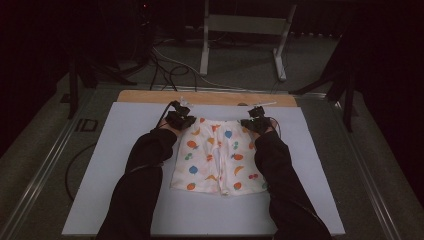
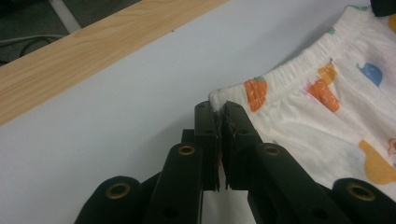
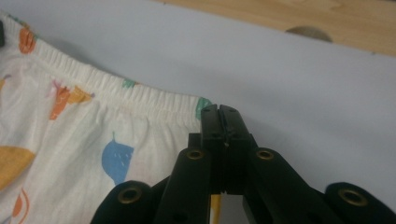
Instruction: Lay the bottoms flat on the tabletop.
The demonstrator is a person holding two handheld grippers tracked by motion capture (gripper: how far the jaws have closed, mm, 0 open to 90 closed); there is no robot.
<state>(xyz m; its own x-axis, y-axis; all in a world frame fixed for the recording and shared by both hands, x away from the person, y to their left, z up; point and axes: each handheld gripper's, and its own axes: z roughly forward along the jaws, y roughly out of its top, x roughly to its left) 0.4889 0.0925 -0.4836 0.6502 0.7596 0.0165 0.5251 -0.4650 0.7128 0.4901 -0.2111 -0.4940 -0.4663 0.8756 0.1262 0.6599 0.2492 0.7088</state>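
Shorts, white with a fruit print, lie flat on the pale blue mat, waistband toward the far wooden table edge, legs toward the person. Left gripper sits at the waistband's left corner; its own view shows what the high view cannot: jaws clenched on the corner of the elastic band, fabric pinched between the pads. Right gripper sits at the opposite corner; its view shows jaws clamped together at the band's end, by a green print patch. The high view alone shows both dark sleeves flanking the garment.
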